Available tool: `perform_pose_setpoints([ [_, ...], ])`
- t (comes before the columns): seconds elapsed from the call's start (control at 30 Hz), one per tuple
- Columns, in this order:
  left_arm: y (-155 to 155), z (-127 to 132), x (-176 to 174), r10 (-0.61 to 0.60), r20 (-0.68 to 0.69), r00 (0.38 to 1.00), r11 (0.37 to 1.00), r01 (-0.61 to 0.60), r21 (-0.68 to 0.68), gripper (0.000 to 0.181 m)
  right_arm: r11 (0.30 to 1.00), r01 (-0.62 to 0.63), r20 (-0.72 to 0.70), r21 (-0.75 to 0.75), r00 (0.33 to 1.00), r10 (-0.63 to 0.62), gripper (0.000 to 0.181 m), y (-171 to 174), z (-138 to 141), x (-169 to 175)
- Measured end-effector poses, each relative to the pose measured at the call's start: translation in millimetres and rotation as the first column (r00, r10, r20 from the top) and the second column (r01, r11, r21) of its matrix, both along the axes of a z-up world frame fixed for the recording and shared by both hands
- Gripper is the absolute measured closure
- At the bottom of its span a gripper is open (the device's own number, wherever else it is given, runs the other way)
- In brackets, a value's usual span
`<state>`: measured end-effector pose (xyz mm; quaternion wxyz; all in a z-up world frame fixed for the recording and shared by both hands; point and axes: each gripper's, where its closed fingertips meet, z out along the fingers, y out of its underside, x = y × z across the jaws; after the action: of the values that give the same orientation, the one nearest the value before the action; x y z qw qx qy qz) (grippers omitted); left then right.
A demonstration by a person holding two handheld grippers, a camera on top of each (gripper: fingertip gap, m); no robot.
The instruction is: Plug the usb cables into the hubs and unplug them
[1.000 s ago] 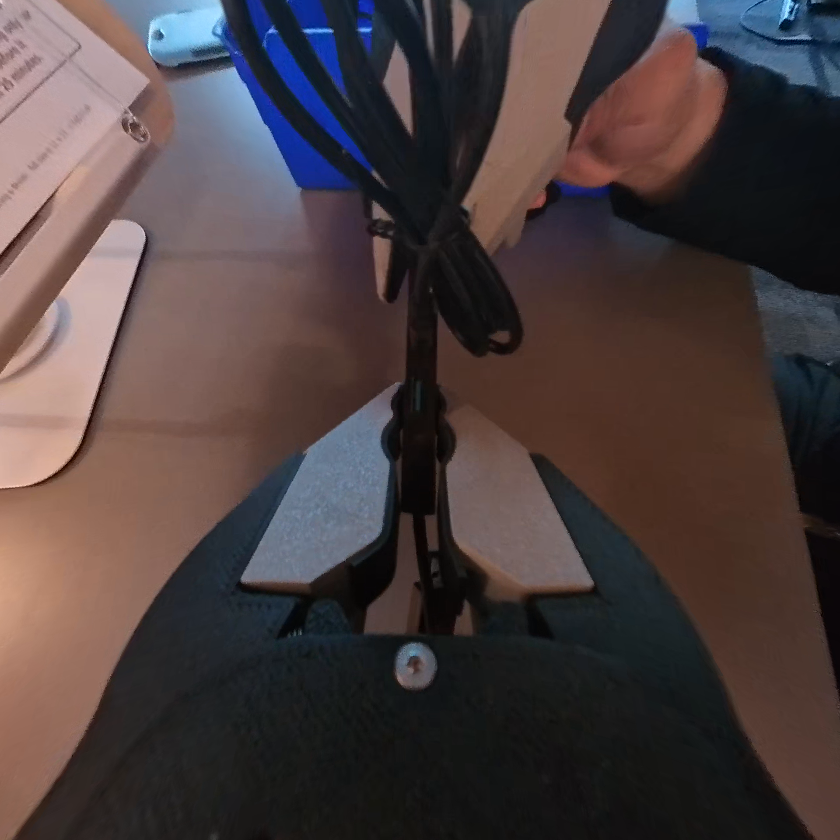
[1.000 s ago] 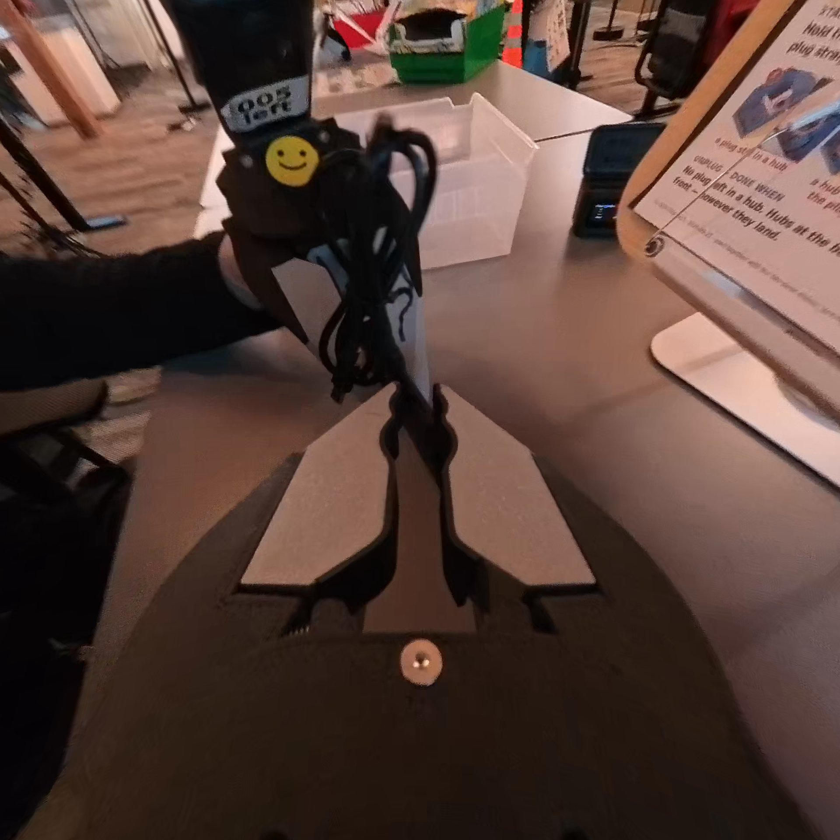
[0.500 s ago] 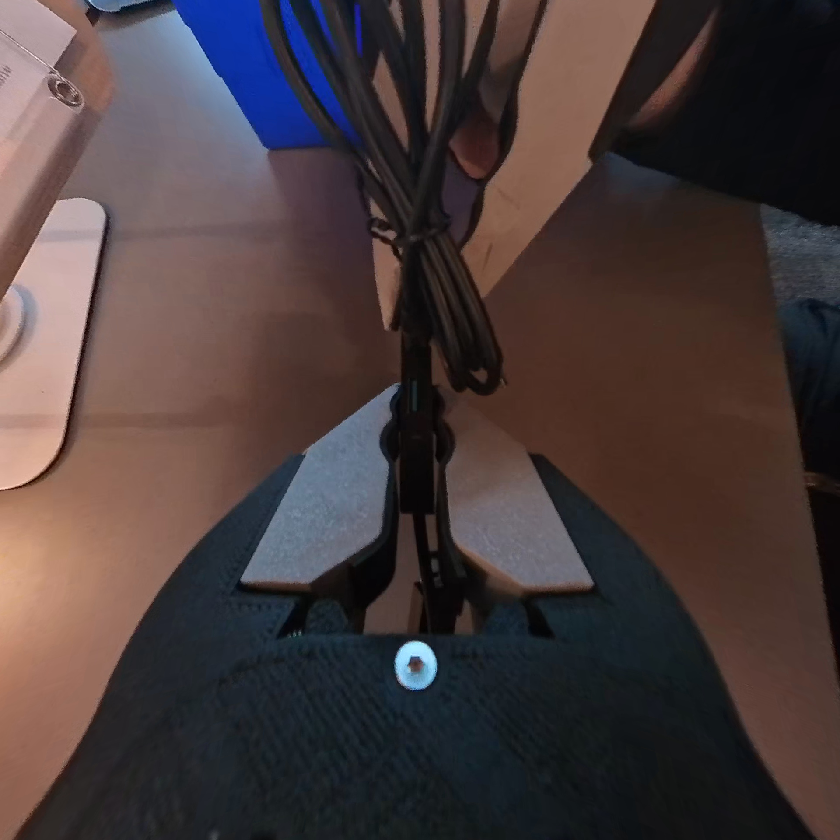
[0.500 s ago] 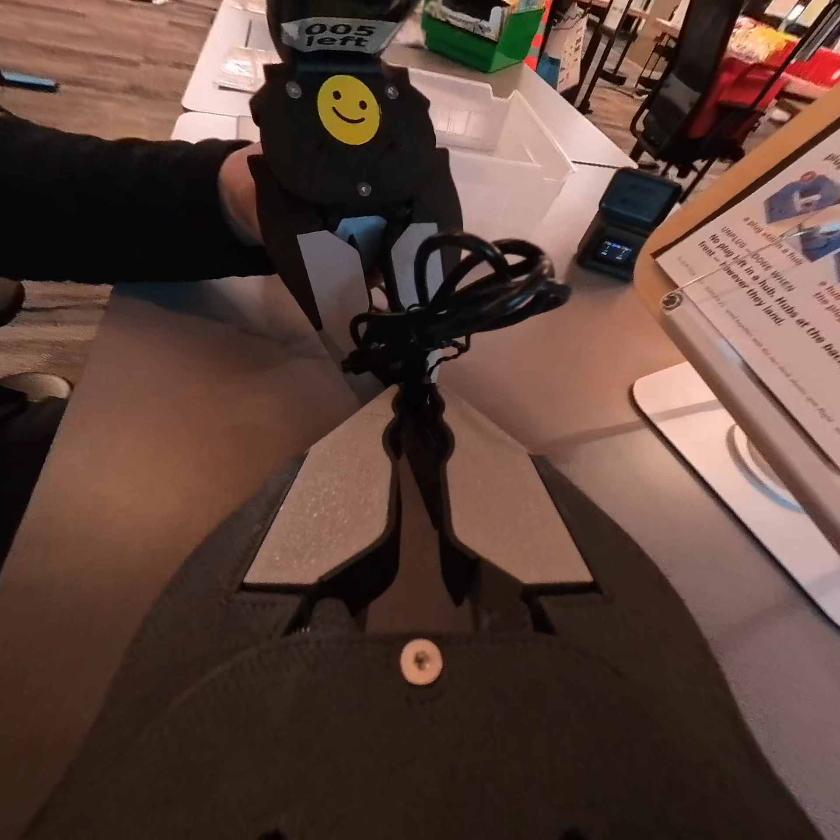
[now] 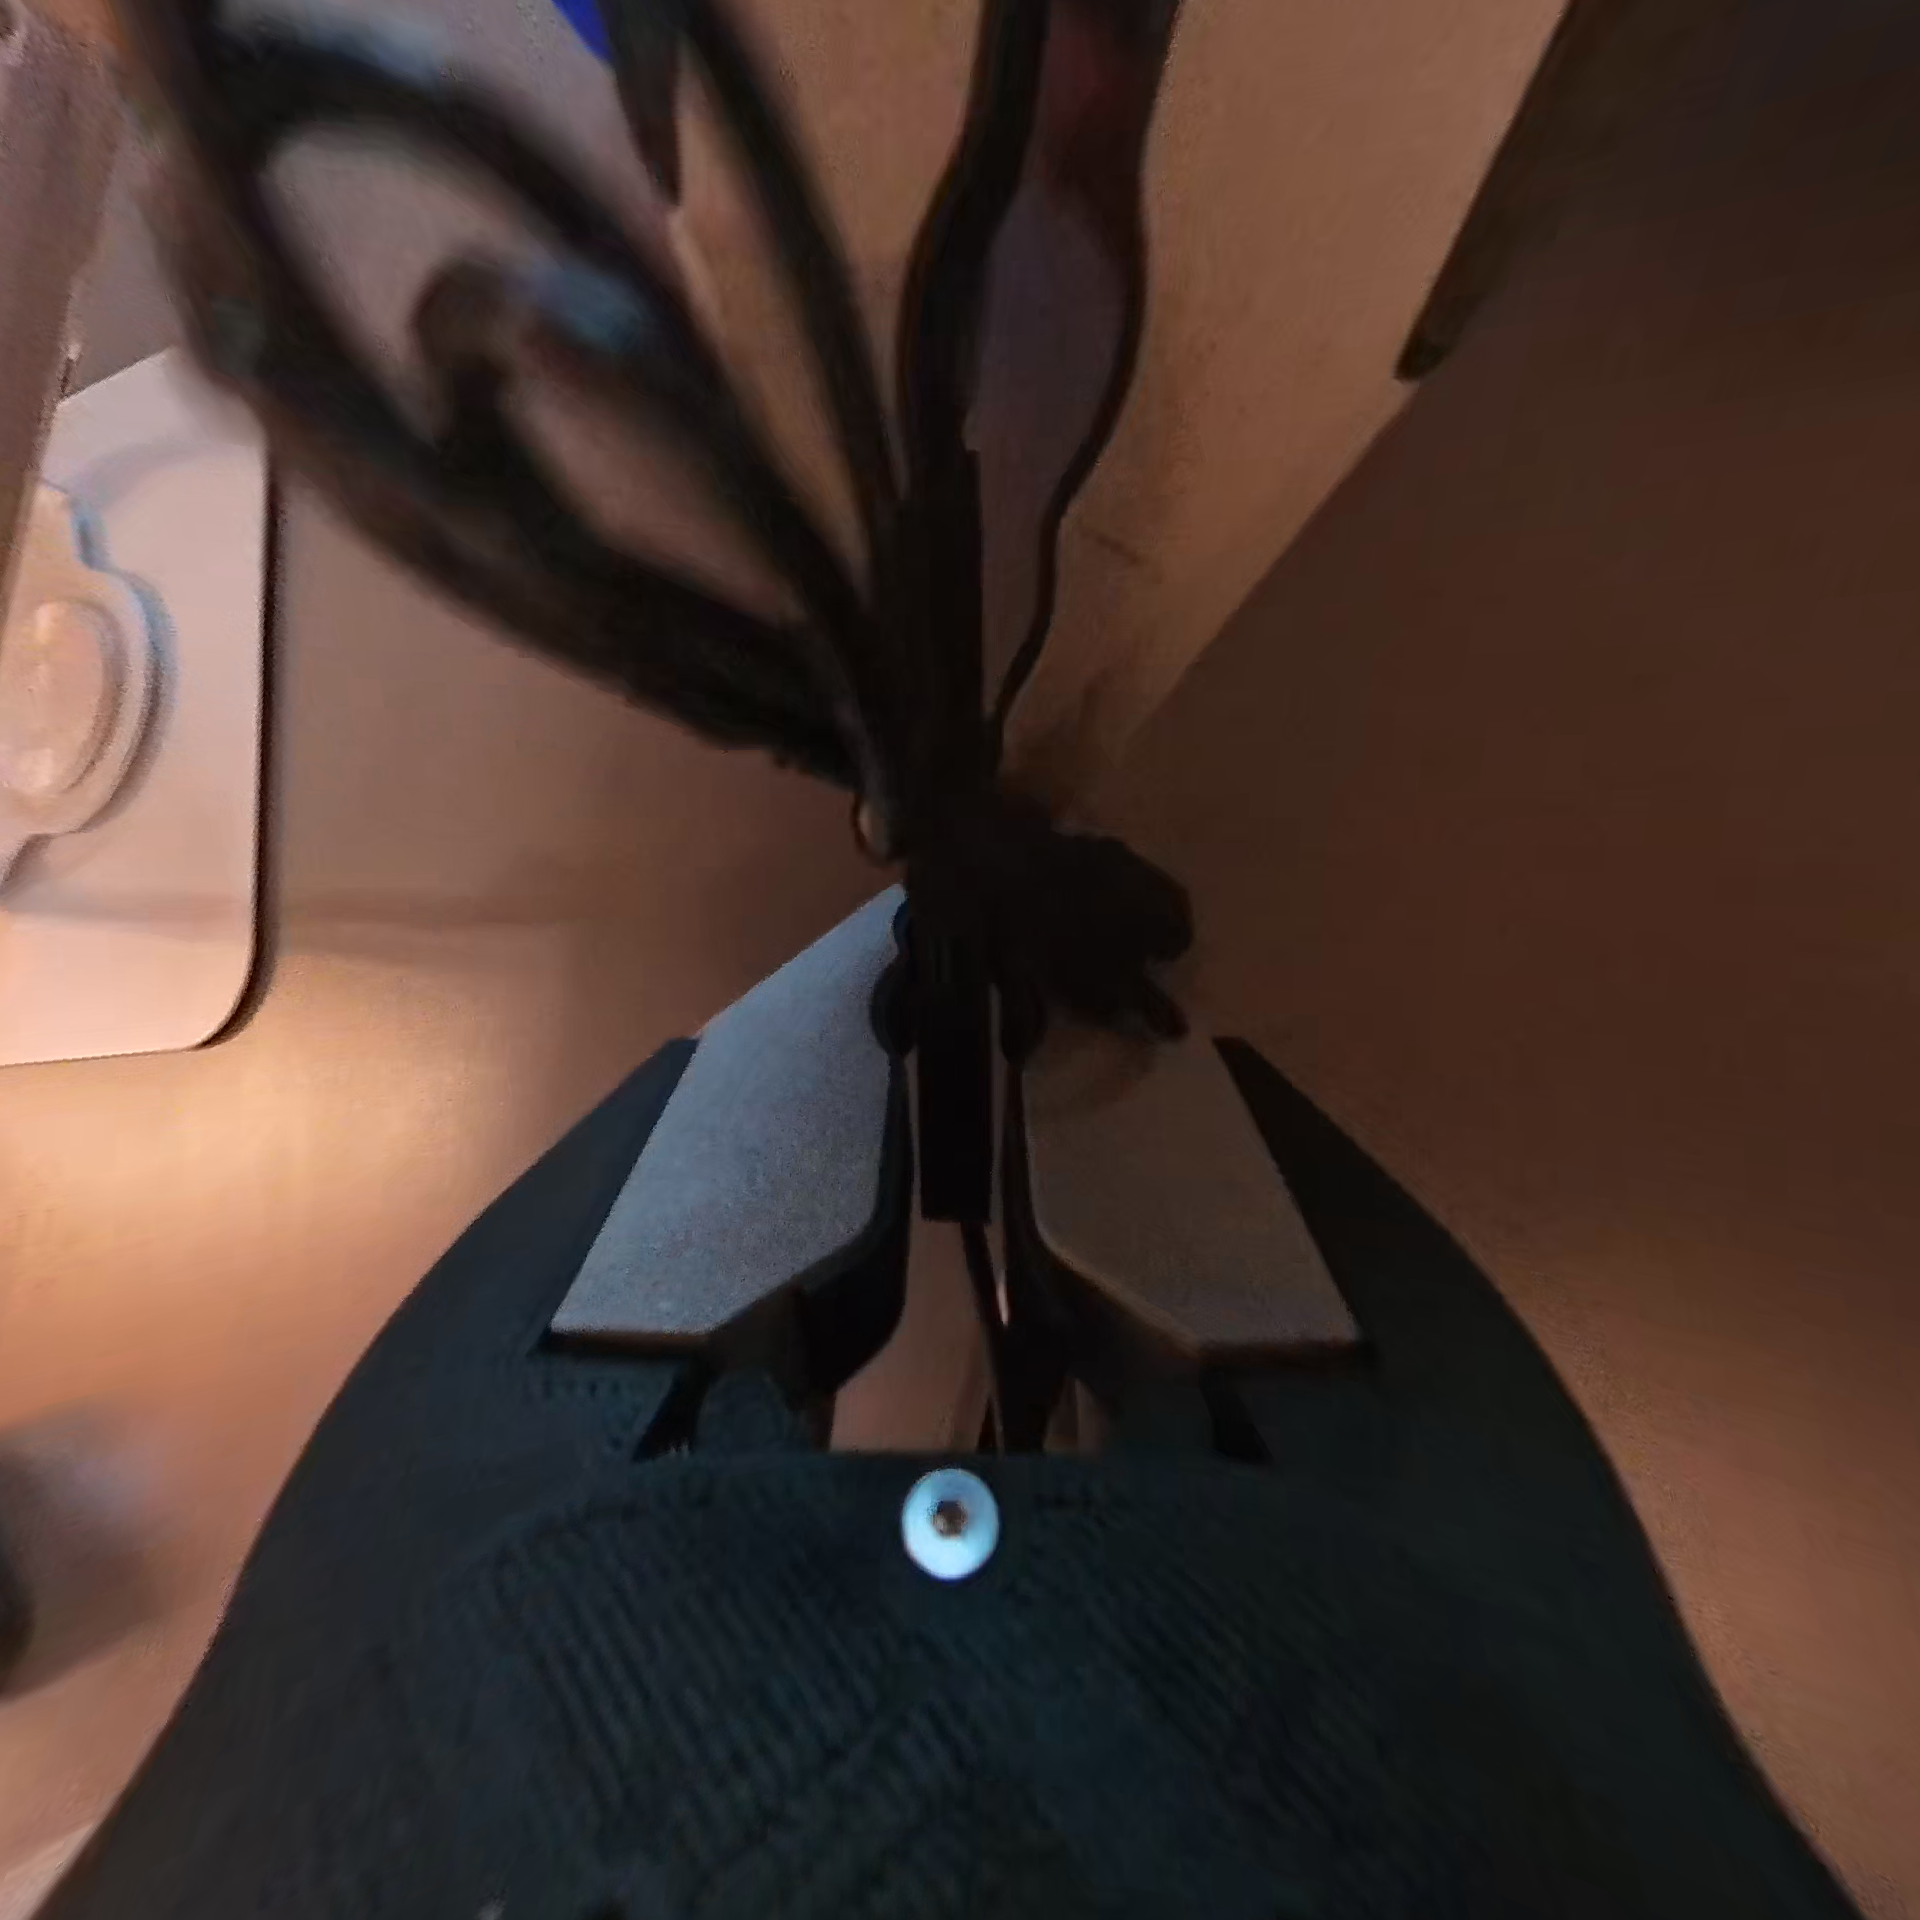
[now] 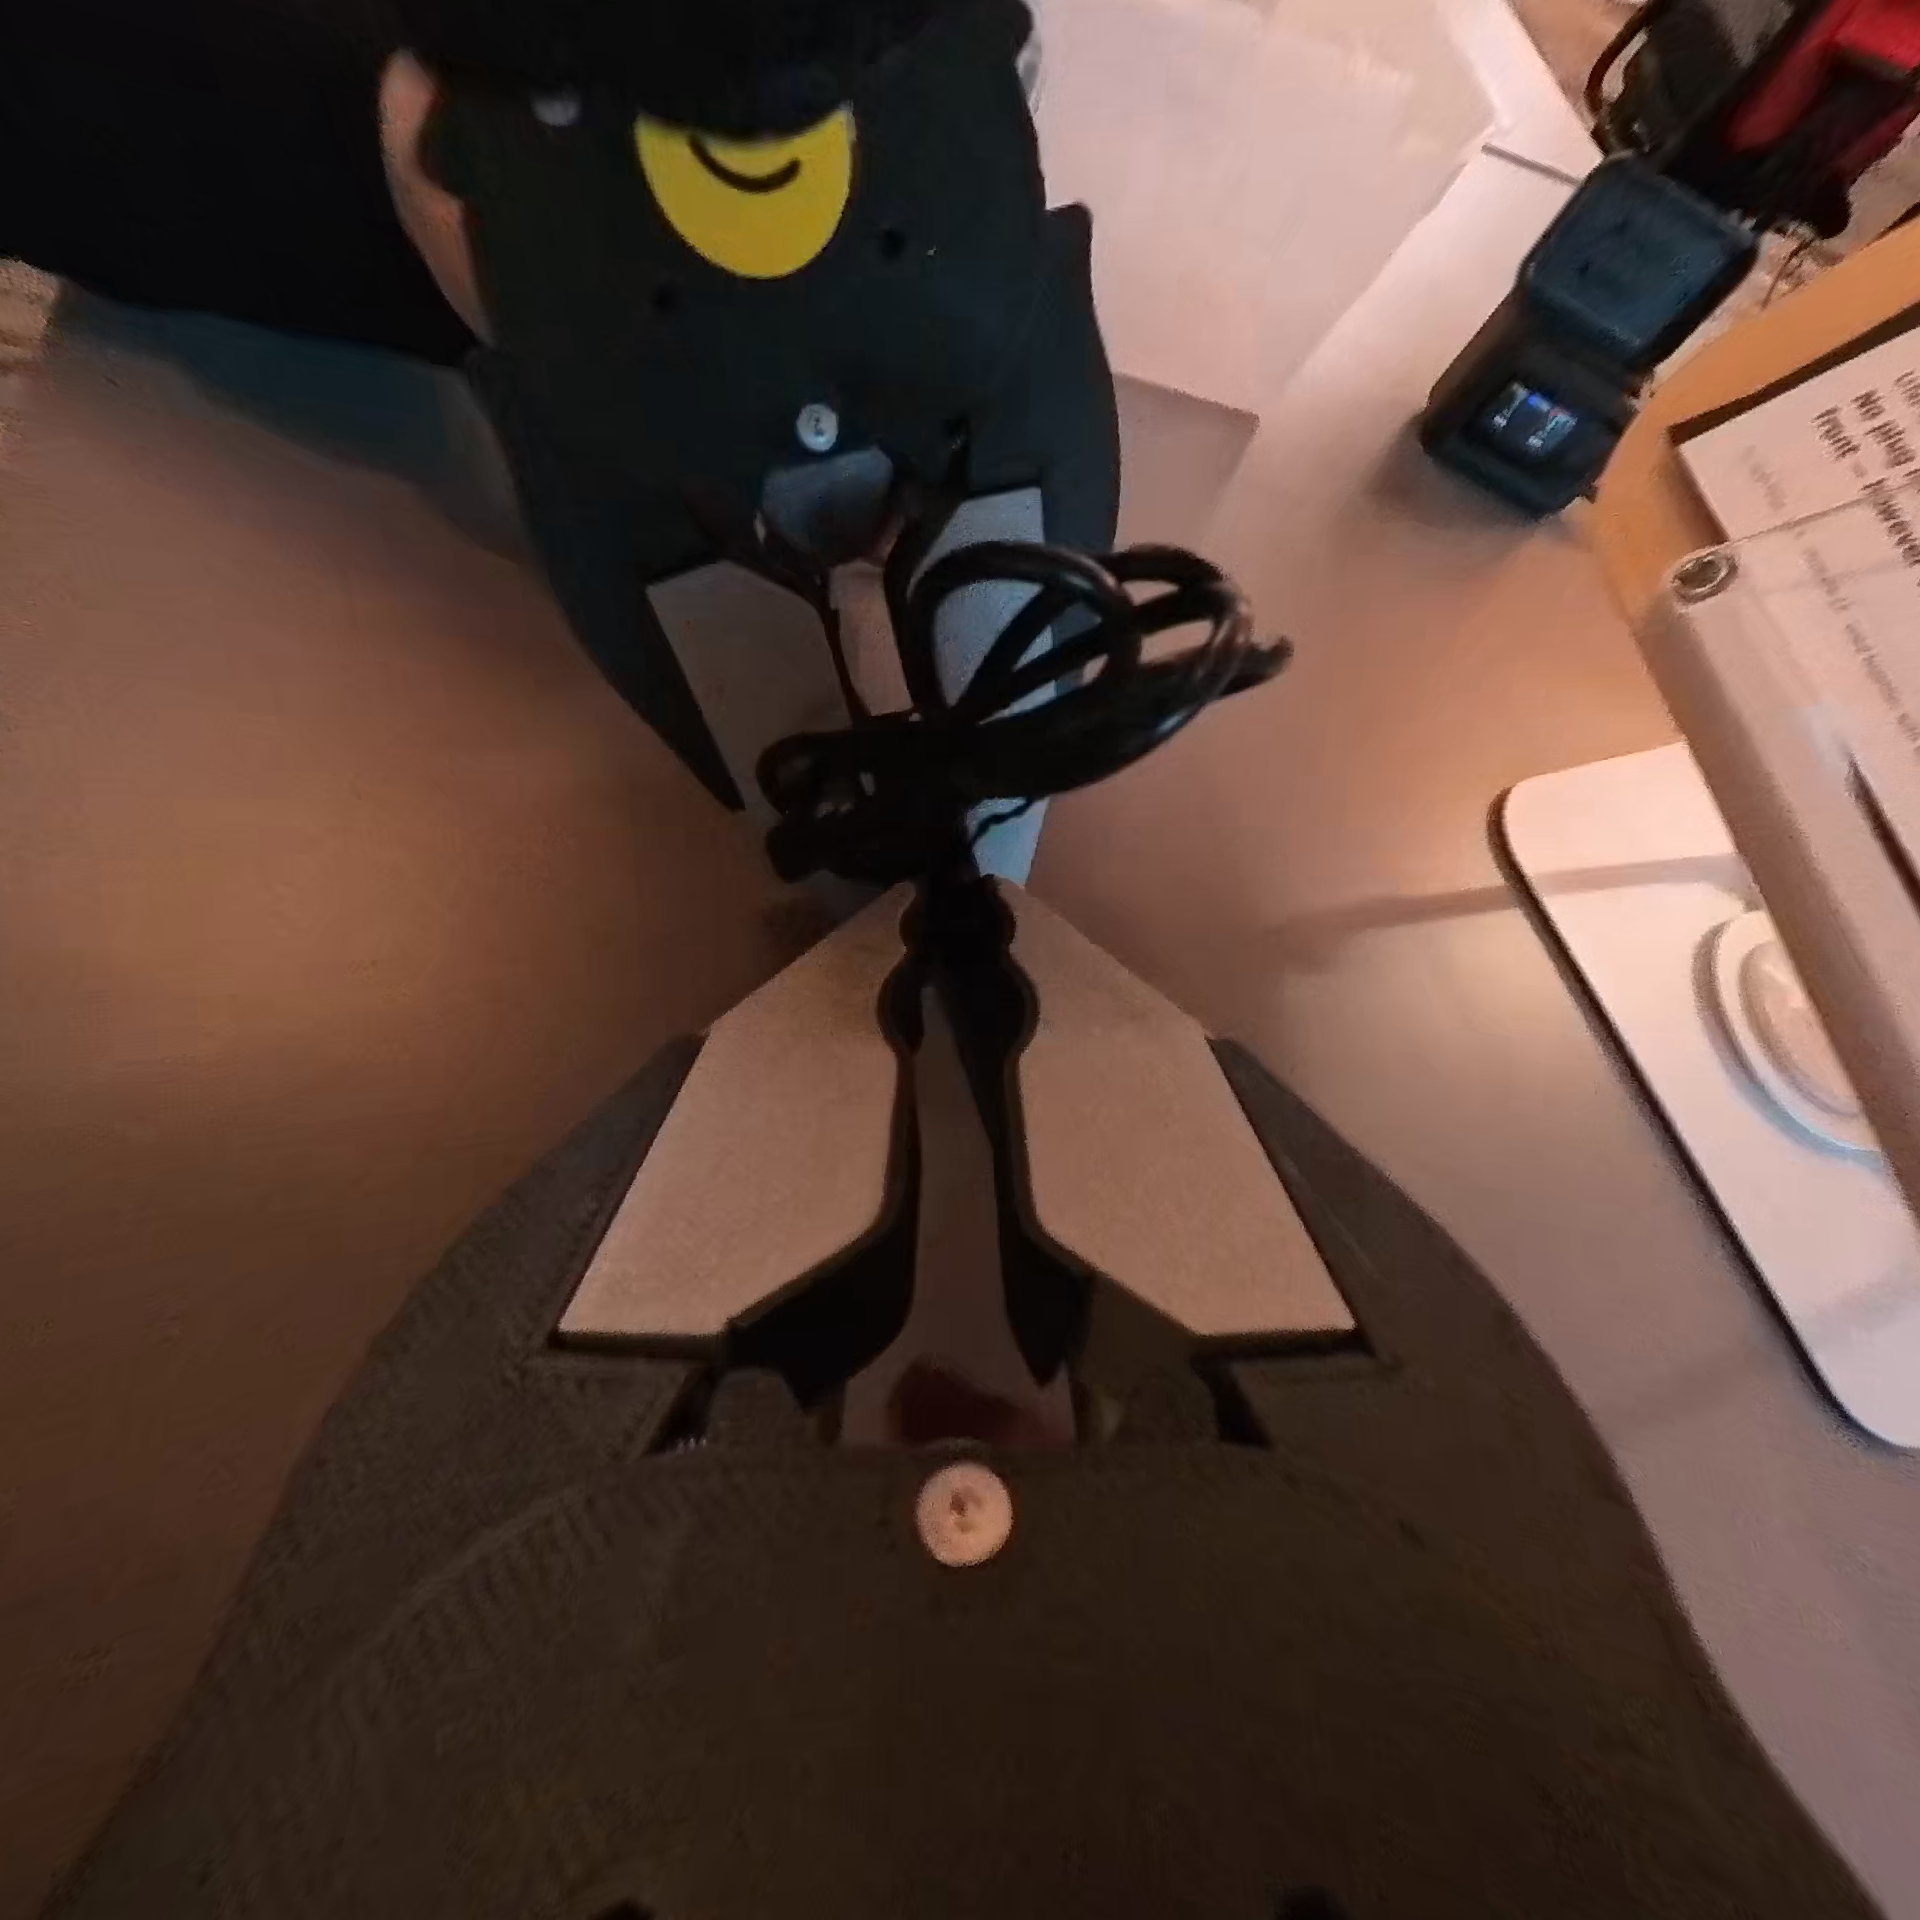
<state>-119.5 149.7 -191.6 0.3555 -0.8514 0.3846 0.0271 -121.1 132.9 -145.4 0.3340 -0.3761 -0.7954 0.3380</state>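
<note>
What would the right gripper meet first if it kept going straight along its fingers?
The right gripper, shut on the bundled black usb cable, points at the left gripper just ahead. It would probably press the bundle into that gripper's grey fingers first; the depth between them is unclear.

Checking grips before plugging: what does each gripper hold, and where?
Both grippers, left and right, pinch the black bundled USB cable at its tied end; exact part unclear.
</note>
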Motion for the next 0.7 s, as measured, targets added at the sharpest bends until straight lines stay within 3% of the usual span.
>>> perform_pose_setpoints([
  [0.1, 3, -3, -6, 0.013, -0.086, 0.996, 1.0, -0.011, 0.03, 0.173, 1.0, 0.008, -0.013, 0.018, 1.0, -0.008, 0.176, 1, -4, -2],
  [0.3, 5, 5, -10, 0.041, -0.058, 0.998, 0.998, -0.038, 0.05, 0.173, 0.999, 0.024, -0.061, -0.031, 0.998, -0.026, 0.175, 2, 3, -6],
  [0.7, 6, 3, -13, 0.054, -0.071, 0.996, 0.997, -0.051, 0.05, 0.173, 0.998, 0.053, -0.083, 0.017, 0.995, -0.051, 0.172, 5, -1, -11],
])
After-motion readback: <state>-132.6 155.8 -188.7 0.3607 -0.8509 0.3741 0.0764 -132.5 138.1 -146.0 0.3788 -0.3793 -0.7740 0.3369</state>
